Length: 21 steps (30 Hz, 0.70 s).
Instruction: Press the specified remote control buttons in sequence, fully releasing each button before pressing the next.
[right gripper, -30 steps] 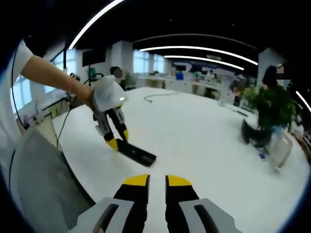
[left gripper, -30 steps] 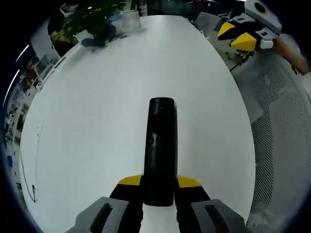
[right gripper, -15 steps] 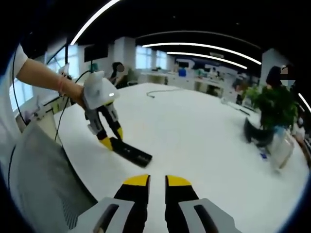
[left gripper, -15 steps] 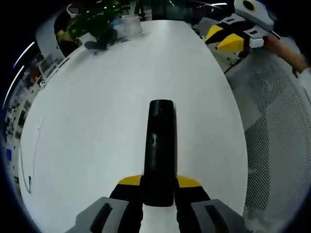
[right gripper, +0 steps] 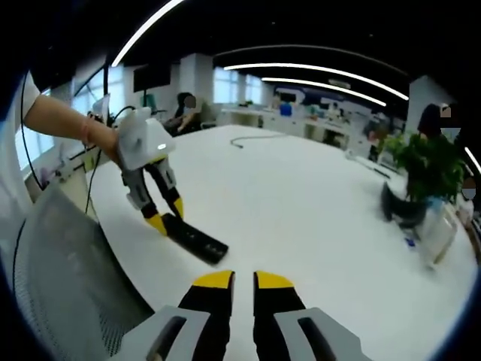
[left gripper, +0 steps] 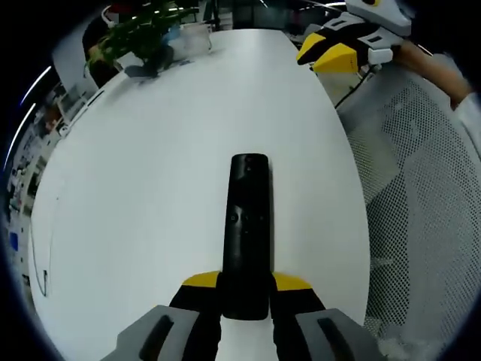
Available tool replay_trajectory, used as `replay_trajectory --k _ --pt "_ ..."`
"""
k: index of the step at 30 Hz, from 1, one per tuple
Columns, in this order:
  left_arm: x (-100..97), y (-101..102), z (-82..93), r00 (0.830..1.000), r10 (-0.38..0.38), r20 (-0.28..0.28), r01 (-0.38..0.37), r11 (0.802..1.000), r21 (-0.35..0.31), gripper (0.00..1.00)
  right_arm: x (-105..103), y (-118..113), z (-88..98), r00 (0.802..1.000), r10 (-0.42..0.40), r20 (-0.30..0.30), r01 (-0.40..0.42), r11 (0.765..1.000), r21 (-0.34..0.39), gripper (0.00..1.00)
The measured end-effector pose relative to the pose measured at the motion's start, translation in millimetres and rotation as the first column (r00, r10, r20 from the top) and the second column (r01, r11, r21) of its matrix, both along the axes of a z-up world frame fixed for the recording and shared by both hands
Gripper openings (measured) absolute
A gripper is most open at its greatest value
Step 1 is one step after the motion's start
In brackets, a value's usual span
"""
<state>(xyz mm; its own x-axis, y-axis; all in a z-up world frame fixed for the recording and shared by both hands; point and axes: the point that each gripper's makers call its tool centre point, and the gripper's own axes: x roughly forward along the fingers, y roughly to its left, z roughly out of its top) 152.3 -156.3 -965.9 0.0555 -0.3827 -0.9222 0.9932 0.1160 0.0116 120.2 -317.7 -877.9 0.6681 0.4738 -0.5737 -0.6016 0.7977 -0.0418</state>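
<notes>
A large white oval table (left gripper: 150, 150) is seen with a grey mesh chair back (left gripper: 428, 195) beside its edge and a green potted plant (right gripper: 421, 169) at its far end. A long black remote control (left gripper: 246, 233) is lain flat on the table near that edge, its near end pinched between the yellow-tipped jaws of the left gripper (left gripper: 246, 289). The right gripper (right gripper: 240, 282) is held above the table, well apart from the remote, its jaws pressed nearly together on nothing.
</notes>
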Motion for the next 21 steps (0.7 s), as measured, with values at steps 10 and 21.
replay_trajectory --k 10,21 --pt "-13.4 2 0.2 1.000 -0.002 -0.002 0.002 1.000 -0.011 0.23 -1 1 -2.1 1.000 0.006 -0.011 -0.006 1.000 -0.003 0.06" --pt "-29.5 5 0.2 1.000 0.016 0.004 -0.015 1.000 -0.021 0.24 -2 2 -4.9 1.000 0.012 -0.021 -0.012 1.000 -0.009 0.05"
